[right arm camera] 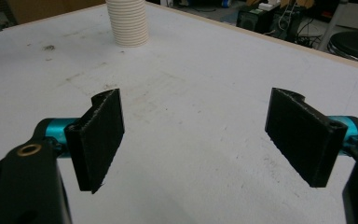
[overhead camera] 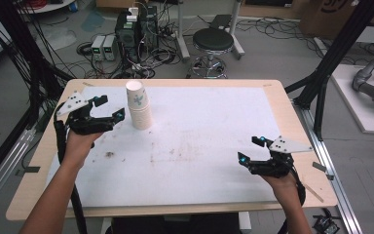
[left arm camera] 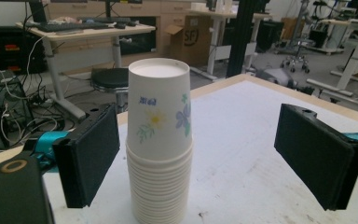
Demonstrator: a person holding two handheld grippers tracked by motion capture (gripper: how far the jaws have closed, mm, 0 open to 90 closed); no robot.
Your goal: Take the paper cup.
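On the white tabletop (overhead camera: 209, 141), an upright ribbed stack of inverted floral paper cups (left arm camera: 159, 140) is flanked by released left tongs (left arm camera: 209, 158); right tongs (right arm camera: 209, 140) are spread too.

Even indoor light, bright, no hard glare. Soft faint shadows on white table (overhead camera: 199, 146). All views slightly soft; gripper views blur background, stretch at edges.

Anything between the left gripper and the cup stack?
Nothing visible. The left gripper is open beside the stack of paper cups; in the left gripper view the stack stands in the open gap nearer one jaw, bare white table surface around it.
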